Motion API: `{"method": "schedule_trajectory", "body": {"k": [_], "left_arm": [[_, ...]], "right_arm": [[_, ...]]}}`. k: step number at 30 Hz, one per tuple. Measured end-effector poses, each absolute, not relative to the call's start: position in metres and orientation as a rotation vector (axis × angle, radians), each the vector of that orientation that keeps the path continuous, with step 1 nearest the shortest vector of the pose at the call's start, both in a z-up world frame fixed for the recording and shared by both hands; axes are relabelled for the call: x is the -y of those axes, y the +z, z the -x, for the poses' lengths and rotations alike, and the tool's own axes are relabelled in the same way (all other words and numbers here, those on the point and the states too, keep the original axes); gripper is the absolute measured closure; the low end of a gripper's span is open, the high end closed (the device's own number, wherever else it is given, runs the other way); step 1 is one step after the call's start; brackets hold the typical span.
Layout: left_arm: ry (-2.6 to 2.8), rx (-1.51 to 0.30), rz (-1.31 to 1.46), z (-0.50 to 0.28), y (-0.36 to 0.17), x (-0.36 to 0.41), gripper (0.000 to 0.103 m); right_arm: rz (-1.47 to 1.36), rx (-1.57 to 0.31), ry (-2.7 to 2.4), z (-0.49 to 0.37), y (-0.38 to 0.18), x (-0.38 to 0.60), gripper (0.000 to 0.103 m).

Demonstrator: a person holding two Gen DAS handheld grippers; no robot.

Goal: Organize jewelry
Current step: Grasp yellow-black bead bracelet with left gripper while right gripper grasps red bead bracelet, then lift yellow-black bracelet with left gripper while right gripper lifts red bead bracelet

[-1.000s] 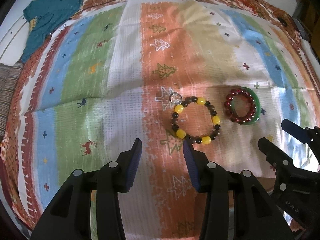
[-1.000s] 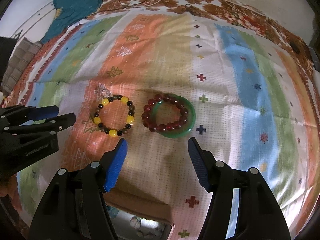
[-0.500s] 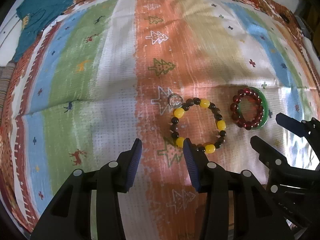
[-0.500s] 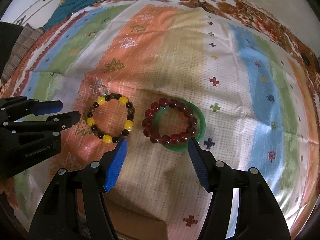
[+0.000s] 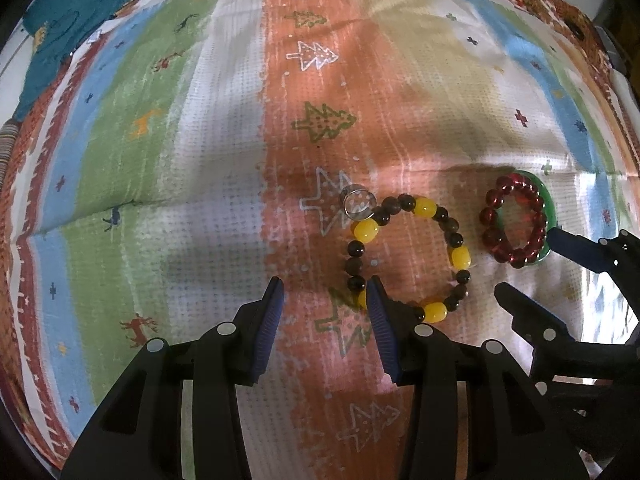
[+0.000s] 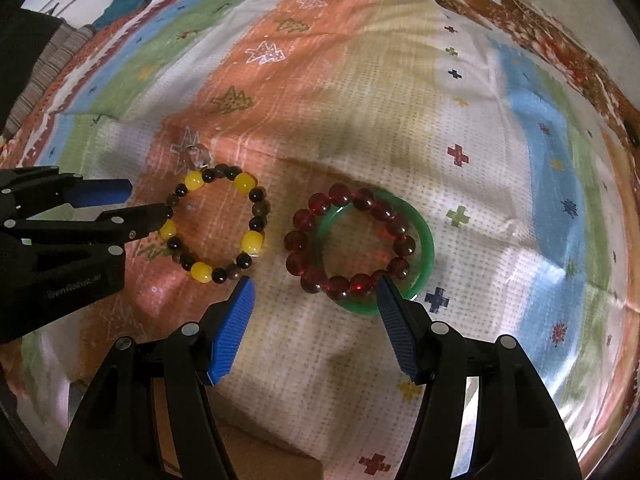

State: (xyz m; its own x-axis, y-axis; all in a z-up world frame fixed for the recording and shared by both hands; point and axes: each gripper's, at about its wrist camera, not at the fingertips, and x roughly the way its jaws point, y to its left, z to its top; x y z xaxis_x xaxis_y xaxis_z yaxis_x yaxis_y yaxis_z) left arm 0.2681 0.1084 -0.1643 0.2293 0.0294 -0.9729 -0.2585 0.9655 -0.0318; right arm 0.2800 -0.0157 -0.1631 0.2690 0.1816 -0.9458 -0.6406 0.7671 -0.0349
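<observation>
Two grippers hang over a striped cloth [image 5: 224,128] bearing three bracelets and one small clear ring. Largest risk first: the red bead bracelet [image 6: 348,240] lies partly on top of the green bangle [image 6: 420,256], so a pinch by the right gripper [image 6: 316,292], whose jaws stand wide and empty just beside the pair, would likely catch both at once or drag one across the other. Next: the yellow and dark bead bracelet [image 5: 412,252] lies near the left gripper [image 5: 324,292], whose jaws stand narrower and also empty; one pad overlaps the bracelet's near edge in the left view, and whether it touches cannot be told, so a descent could press beads into the cloth or push the loop aside. Smallest: the clear ring [image 5: 357,204] touches that bracelet, and any nudge to the beads could roll it away
</observation>
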Motion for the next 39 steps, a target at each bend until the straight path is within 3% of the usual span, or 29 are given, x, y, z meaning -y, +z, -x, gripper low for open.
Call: {"method": "schedule_trajectory", "body": {"k": [15, 20, 23, 25, 27, 29, 31, 39], "left_arm": [[0.176, -1.339, 0.190, -0.280, -0.171, -0.112, 0.060], [0.176, -1.336, 0.175, -0.280, -0.176, -0.111, 0.067], [0.180, -1.332, 0.157, -0.283, -0.177, -0.109, 0.073], [0.183, -1.331, 0.160, -0.285, -0.178, -0.109, 0.076], [0.189, -1.329, 0.167, -0.287, -0.179, -0.109, 0.079], [0.193, -1.328, 0.166, -0.286, -0.180, -0.106, 0.082], [0.198, -1.324, 0.168, -0.285, -0.180, -0.108, 0.092], [0.200, -1.319, 0.148, -0.288, -0.180, -0.105, 0.094]], "right_arm": [[0.486, -1.192, 0.624, -0.289, -0.166, 0.006, 0.040], [0.500, -1.220, 0.652, -0.293, -0.173, 0.003, 0.040], [0.520, -1.215, 0.647, -0.295, -0.175, 0.002, 0.050], [0.510, -1.222, 0.649, -0.297, -0.176, 0.003, 0.063], [0.498, -1.227, 0.663, -0.299, -0.176, 0.004, 0.067], [0.493, -1.233, 0.671, -0.299, -0.176, 0.005, 0.082], [0.495, -1.229, 0.674, -0.298, -0.176, 0.004, 0.086], [0.506, -1.203, 0.665, -0.291, -0.176, 0.006, 0.089]]}}
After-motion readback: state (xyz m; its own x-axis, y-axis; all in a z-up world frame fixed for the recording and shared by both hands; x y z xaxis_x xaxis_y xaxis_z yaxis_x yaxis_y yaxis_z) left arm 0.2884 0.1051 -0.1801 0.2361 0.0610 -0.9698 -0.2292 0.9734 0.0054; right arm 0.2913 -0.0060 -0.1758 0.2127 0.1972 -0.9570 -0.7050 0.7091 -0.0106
